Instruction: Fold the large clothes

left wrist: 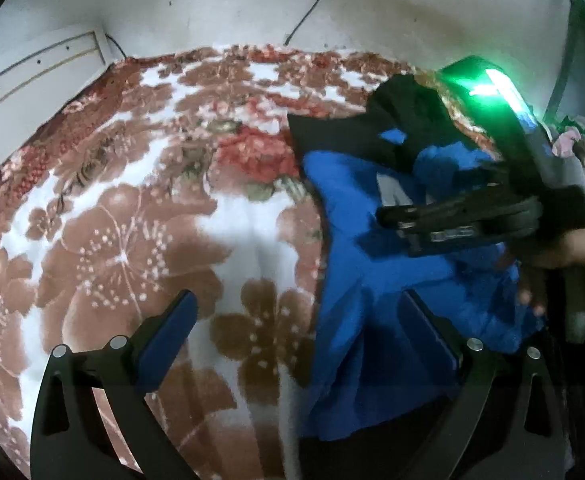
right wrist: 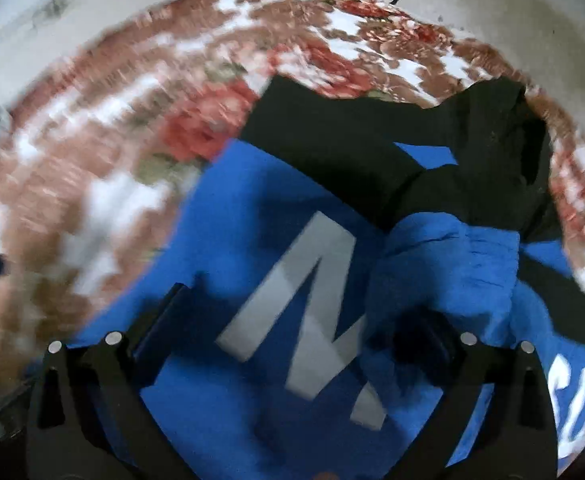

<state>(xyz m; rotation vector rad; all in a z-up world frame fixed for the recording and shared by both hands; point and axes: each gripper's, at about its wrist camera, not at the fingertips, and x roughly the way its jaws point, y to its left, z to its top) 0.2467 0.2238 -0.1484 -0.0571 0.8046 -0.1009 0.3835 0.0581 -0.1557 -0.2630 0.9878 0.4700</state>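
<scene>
Only the left view shows the right tongs (left wrist: 388,216), seemingly pressed together, at right. The left tongs (left wrist: 304,312) are spread. The crumpled blue-and-black shirt (right wrist: 252,208), with a grey letter, fills the right view's lower middle, on the flowery bed (left wrist: 132,208).

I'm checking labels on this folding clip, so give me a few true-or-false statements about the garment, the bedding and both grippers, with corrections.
1. The garment is blue with black parts. True.
2. It lies on a plain white sheet. False: it lies on a floral blanket in brown, red and white.
3. The left gripper is open with nothing between its fingers. True.
4. A large grey letter shows on the blue cloth in the right wrist view. True.
5. The right gripper is clamped shut on a black sleeve. False: its fingers stand apart over the blue cloth.
6. The garment is folded into a neat square. False: it is bunched and crumpled.
</scene>
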